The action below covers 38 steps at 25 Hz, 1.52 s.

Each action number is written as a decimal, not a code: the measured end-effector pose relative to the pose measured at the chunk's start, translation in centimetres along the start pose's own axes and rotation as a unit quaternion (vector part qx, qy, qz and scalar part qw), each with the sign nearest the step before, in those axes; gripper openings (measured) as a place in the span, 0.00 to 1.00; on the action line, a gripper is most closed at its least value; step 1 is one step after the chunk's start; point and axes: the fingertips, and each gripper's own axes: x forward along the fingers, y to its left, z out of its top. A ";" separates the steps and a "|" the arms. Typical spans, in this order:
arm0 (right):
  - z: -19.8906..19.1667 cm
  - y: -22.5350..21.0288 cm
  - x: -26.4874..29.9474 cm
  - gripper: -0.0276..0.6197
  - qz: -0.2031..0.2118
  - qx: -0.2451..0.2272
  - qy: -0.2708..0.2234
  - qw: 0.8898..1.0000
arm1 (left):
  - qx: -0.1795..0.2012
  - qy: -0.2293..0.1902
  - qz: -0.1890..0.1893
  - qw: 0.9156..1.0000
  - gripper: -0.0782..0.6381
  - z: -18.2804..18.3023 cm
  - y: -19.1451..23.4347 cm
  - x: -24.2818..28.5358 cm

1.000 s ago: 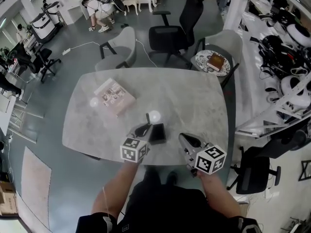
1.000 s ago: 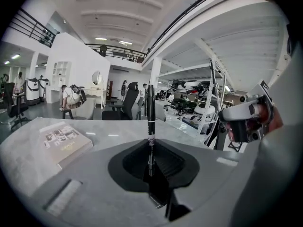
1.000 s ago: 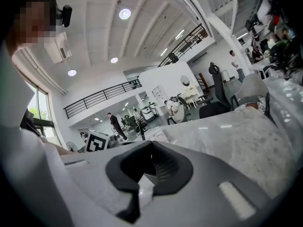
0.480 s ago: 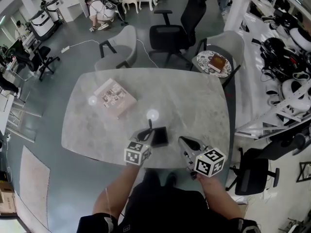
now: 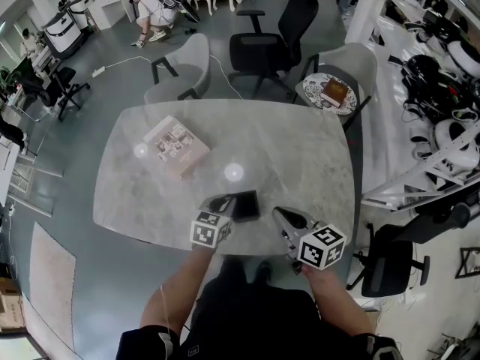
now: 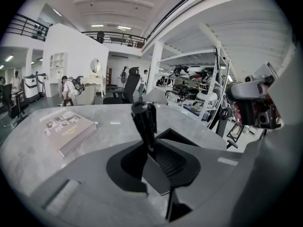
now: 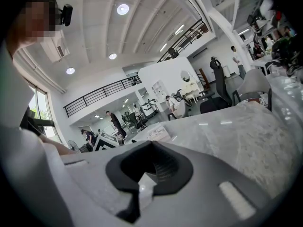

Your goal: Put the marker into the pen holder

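Observation:
A black marker (image 6: 144, 122) stands nearly upright between my left gripper's jaws, its lower end at the near rim of the black mesh pen holder (image 6: 176, 137). How deep it sits in the holder is hidden. The left gripper's (image 6: 156, 160) jaws are opening and the pads look to be off the marker. In the head view that gripper (image 5: 223, 202) is right against the holder's (image 5: 246, 205) left side, near the table's front edge. To the holder's right, my right gripper (image 5: 283, 217) is shut with nothing in it, and its own view (image 7: 151, 169) shows the same.
A pale book (image 5: 176, 147) lies at the back left of the grey marble table (image 5: 300, 156). Two grey chairs (image 5: 184, 70) and a black office chair (image 5: 270, 47) stand behind the table. A seat on the right carries a plate with a brown book (image 5: 330, 94).
The marker stuck up above the holder before. It has come down and no longer shows above the left gripper in the head view. The right gripper has hardly moved.

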 end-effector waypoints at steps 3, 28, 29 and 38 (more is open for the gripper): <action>-0.1 0.0 0.1 0.05 0.001 0.000 0.001 1.000 | 0.006 0.001 0.000 1.000 0.20 0.3 0.1 0.4; -1.5 0.1 -0.1 0.05 0.001 0.016 0.013 1.000 | 0.129 0.070 0.000 0.989 0.27 0.6 -0.1 1.4; -1.5 0.1 -0.1 0.05 0.001 0.016 0.013 1.000 | 0.131 0.070 0.000 0.989 0.26 0.5 -0.1 1.4; -1.6 -0.4 -0.7 0.05 -0.001 0.019 0.013 1.000 | 0.143 0.074 0.008 0.987 0.28 0.2 -0.3 1.4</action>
